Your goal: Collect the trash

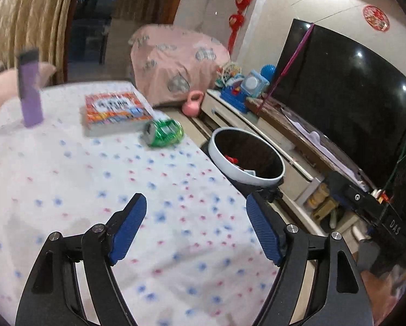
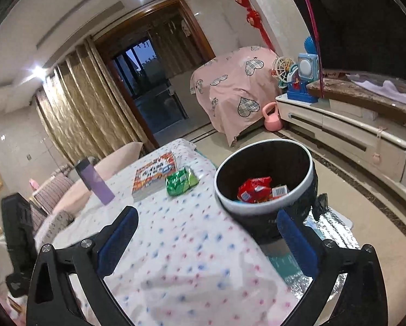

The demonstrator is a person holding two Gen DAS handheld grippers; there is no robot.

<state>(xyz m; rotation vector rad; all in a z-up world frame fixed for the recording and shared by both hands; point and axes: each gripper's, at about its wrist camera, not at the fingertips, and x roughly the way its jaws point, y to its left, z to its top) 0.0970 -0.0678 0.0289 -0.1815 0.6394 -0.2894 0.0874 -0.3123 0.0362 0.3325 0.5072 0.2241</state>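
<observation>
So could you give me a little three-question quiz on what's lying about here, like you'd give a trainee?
1. True or false: the green wrapper lies inside the bin.
2. What stands upright on the tablecloth near the book: A) a purple bottle, B) a lamp, C) a vase?
3. What colour is the biggest wrapper already in the bin?

Key: 1 false, it lies on the tablecloth beside the book. 2 A. 3 red.

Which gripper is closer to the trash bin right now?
Right. The right gripper hangs open with its right finger just in front of the trash bin. The left gripper is open over the tablecloth, bin farther ahead to its right.
</observation>
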